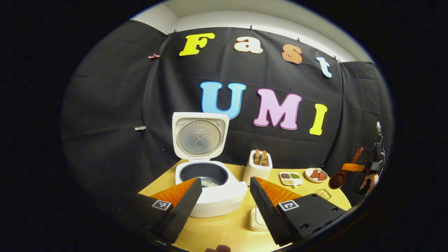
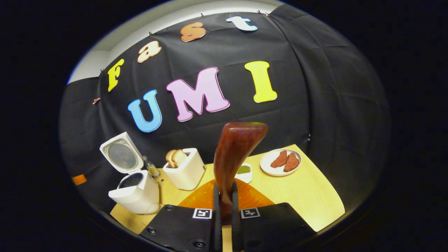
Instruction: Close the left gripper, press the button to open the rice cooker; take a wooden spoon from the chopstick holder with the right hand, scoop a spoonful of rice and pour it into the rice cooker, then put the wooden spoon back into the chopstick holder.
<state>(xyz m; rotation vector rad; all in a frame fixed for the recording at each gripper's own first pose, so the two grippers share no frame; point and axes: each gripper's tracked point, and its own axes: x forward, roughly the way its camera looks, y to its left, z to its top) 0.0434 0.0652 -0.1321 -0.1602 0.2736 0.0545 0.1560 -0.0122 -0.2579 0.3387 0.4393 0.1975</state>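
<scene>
Left gripper view has your left gripper (image 1: 224,190) with fingers spread, hanging in front of the cooker (image 1: 210,185), whose lid (image 1: 199,136) stands up and whose pot holds a little rice (image 1: 209,182). That hand looks parked, its button job apparently done. Off to the right edge, your right gripper (image 1: 367,168) carries the spoon (image 1: 341,176) with the bowl tipped downward, well apart from the cooker. Right gripper view shows why it sits steady: the right gripper's fingers (image 2: 216,206) pinch the spoon's handle low between them, and the bowl rises straight ahead above the table (image 2: 308,196). The holder (image 1: 323,193) sits near the table's right edge.
</scene>
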